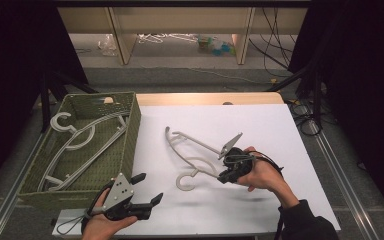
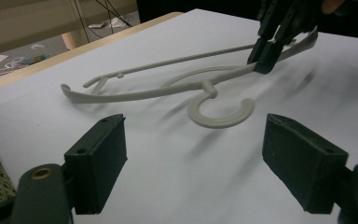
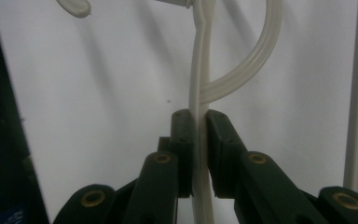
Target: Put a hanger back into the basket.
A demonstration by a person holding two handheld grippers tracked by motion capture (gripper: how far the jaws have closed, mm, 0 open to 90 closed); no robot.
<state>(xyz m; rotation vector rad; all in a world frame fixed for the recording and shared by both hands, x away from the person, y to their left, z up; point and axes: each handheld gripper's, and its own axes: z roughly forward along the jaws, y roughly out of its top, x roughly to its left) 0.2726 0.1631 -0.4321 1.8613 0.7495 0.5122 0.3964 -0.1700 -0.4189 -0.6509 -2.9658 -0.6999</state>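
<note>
The right hand-held gripper (image 1: 228, 169) is clamped on one arm of the grey hanger (image 1: 192, 152), which is held tilted just above the white worktop (image 1: 260, 125), hook nearest the person. The left hand-held gripper (image 1: 147, 190) is held open and empty nearby. More hangers (image 1: 80, 145) are kept in the green basket (image 1: 130, 135) at the left.

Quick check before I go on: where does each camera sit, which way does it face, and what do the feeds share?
High view: above the near table edge, looking forward and down; both hands, left hand-held gripper, right hand-held gripper, basket.
Left gripper view: on the left hand-held gripper, looking across the white sheet between its open jaws.
Right gripper view: on the right hand-held gripper, jaws clamped on the hanger.
Shared: all three show that hanger.
</note>
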